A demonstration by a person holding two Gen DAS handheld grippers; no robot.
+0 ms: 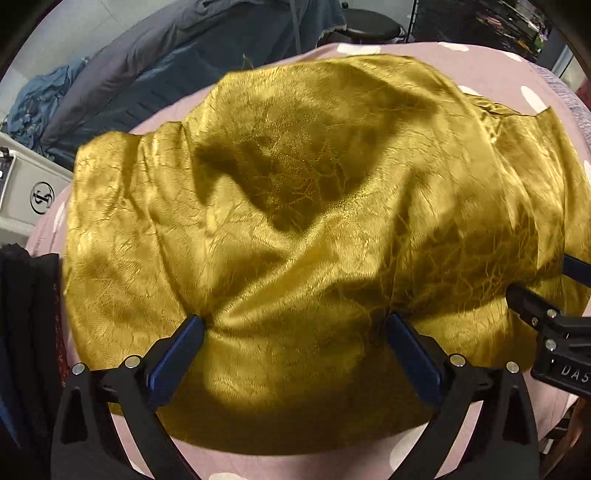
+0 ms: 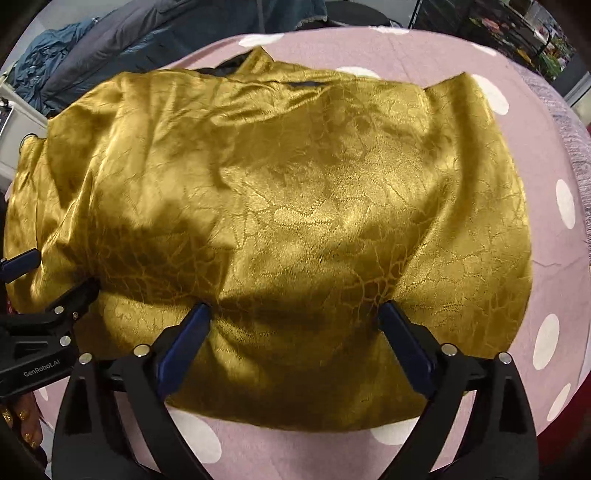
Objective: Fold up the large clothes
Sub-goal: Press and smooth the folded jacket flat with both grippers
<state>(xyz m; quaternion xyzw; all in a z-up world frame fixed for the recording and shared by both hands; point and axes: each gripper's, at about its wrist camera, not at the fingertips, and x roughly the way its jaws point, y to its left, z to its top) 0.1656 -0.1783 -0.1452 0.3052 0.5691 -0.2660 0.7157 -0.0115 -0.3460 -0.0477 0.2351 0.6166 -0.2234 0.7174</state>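
A shiny gold garment (image 1: 295, 206) with a crackle pattern lies spread and rumpled on a pink sheet with white dots (image 2: 546, 155). It fills the right wrist view too (image 2: 295, 206). My left gripper (image 1: 295, 321) is open, its blue-padded fingers wide apart and resting on the cloth near its front edge. My right gripper (image 2: 295, 308) is open the same way, its fingers pressing on the cloth near the front edge. Each gripper shows at the side of the other's view: the right one (image 1: 546, 317), the left one (image 2: 48, 295).
A grey-blue duvet (image 1: 155, 62) is heaped beyond the far left of the bed. A white box with a round logo (image 1: 33, 192) stands at the left. A black stool (image 1: 369, 26) and dark shelves (image 1: 491, 22) are at the back. Dark clothes (image 1: 26, 332) hang at the left edge.
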